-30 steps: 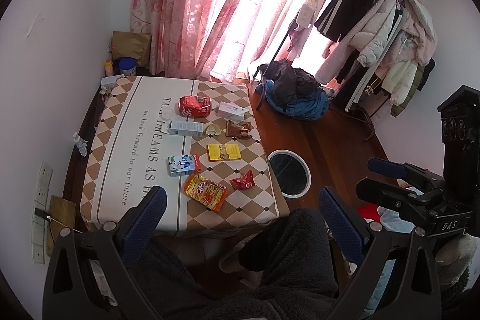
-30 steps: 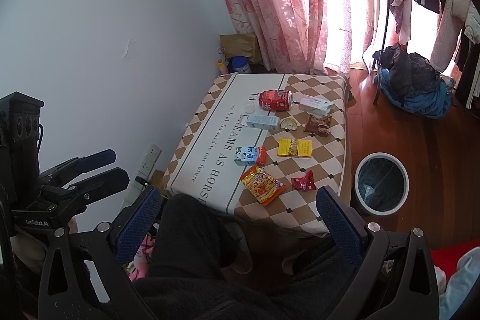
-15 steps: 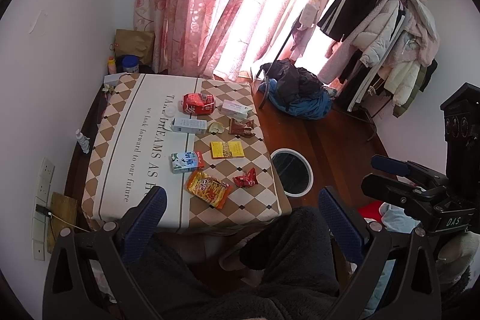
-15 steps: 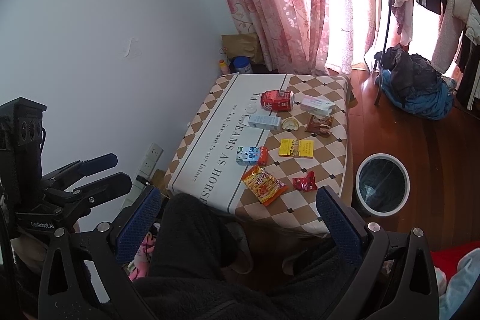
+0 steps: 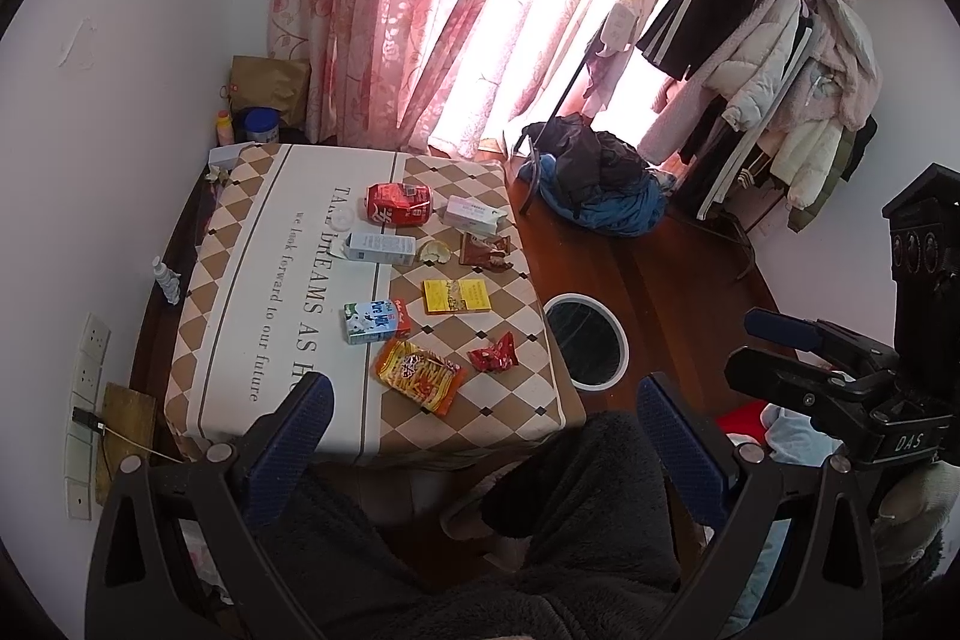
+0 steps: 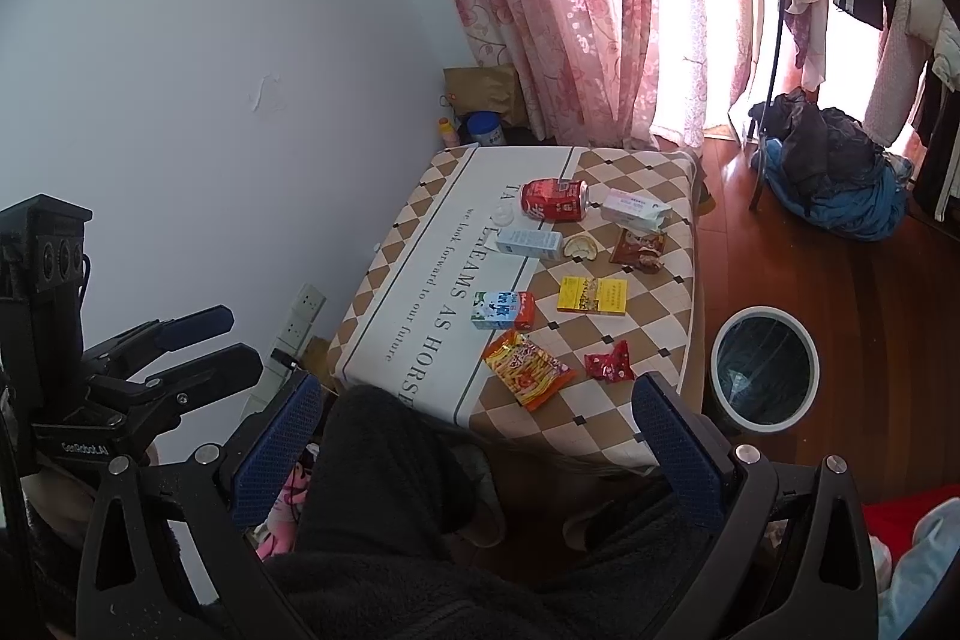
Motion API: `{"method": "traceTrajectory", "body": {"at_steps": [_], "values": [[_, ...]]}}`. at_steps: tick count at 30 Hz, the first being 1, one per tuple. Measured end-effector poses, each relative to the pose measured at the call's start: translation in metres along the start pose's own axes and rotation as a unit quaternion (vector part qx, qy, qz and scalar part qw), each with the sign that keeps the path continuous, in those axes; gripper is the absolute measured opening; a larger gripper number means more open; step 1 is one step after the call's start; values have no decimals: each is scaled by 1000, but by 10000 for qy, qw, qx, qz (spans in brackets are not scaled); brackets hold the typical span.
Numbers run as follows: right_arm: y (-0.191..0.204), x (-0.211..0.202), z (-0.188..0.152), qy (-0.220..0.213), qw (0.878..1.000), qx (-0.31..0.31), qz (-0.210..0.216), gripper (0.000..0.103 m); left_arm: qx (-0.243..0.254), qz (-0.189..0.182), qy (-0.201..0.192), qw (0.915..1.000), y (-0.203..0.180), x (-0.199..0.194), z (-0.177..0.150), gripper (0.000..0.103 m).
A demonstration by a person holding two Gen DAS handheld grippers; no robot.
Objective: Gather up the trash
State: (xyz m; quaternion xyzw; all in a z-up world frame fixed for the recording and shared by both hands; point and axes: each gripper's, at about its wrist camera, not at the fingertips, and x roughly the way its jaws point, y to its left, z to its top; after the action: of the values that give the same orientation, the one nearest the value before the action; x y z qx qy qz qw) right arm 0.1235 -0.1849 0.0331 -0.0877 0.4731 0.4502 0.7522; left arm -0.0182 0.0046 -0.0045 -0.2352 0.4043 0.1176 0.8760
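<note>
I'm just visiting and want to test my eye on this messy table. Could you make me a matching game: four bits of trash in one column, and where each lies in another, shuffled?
Things:
1. red can
2. yellow packet
3. small red wrapper
4. orange snack bag

Places:
A. nearest the table's front edge, beside the small red wrapper
B. middle of the checkered strip, right of the milk carton
C. near the table corner closest to the trash bin
D. far end of the table, lying on its side

Pairs: 1-D, 2-B, 3-C, 4-A
</note>
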Motion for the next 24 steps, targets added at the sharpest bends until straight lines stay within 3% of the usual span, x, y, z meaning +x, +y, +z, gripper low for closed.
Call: {"method": "traceTrajectory", "body": {"at_steps": [24], "values": [[-5,5,-4,56,10000,41,36,103,4,11,65,10000,-4,7,-2,103]]}}
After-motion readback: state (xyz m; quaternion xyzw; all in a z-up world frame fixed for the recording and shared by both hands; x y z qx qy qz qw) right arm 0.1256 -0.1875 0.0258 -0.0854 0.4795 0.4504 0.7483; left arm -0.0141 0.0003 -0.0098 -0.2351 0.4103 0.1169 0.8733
